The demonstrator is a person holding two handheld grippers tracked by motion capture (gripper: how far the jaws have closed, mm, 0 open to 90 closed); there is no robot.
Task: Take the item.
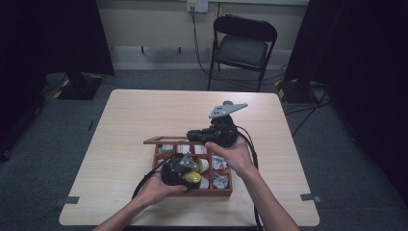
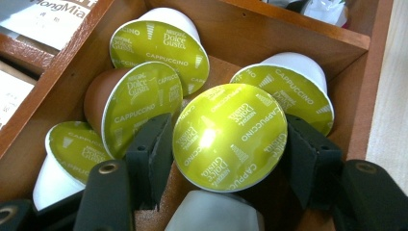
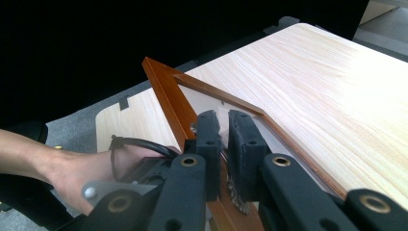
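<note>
Left gripper view: capsules (image 2: 159,43) (cappuccino, approx. six) in box (image 2: 288,36).

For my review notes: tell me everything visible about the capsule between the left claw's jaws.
The capsule has a round, shiny yellow-green foil lid printed "Dolce Gusto Cappuccino" in white; its body is hidden behind the lid. It is tilted, lid facing the camera, inside a wooden box compartment among similar capsules. The left claw grips its rim from both sides.

- On the shiny green lid of the coffee pod (image 2: 227,137) between my left claw's (image 2: 226,159) pads I read "NESCAFÉ Dolce Gusto" and "CAPPUCCINO".
- I read the same words on the brown pod (image 2: 137,106) beside it and on the two white pods (image 2: 161,45) (image 2: 284,94) behind.
- On a white packet (image 2: 45,19) in the next box part I read "HongMia", cut off at the edge.
</note>
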